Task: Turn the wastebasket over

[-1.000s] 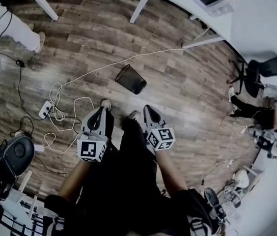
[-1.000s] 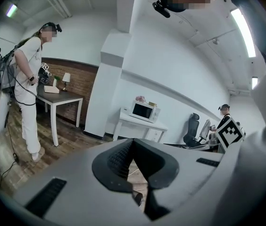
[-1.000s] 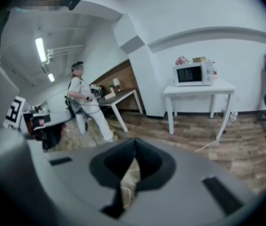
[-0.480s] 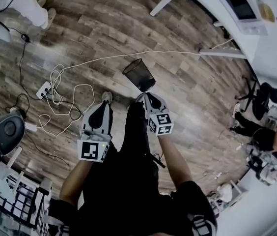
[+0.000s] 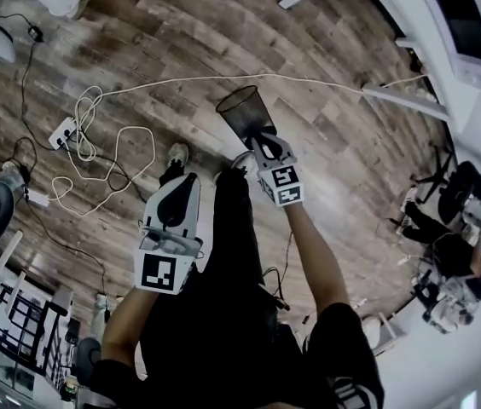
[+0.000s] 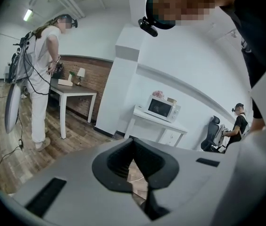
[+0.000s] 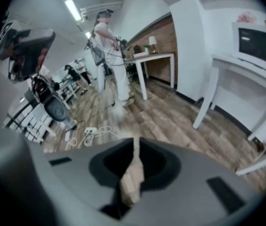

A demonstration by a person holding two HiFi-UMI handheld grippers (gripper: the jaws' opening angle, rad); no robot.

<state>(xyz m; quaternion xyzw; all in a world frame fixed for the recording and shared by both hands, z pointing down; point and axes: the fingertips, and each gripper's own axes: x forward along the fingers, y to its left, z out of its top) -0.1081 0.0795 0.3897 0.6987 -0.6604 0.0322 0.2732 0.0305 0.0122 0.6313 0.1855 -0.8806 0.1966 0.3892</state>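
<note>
Clenched on nothing, the right claw [image 5: 263, 141] is held with its tip at the narrow base of one black wire-mesh wastebasket [image 5: 242, 109]; contact cannot be made out, and its jaws have just parted by a hair. The tapered wastebasket is seen on the wood-plank floor [image 5: 351, 160], just ahead of two shoes [image 5: 176, 154]. The left claw [image 5: 186, 182], likewise clenched and empty, is held farther back. One long white cable [image 5: 164, 83] is stretched past the basket's rim. Looped white cords [image 5: 95, 156] and one white power strip [image 5: 61, 132] are spread to the left.

floor [image 5: 164, 49]: wood planks | walls [image 6: 194, 65]: white, brick panel [image 6: 97, 79] | white table [image 6: 74, 89], microwave [image 6: 160, 108] | ceiling strip lights [image 7: 71, 7]
</note>
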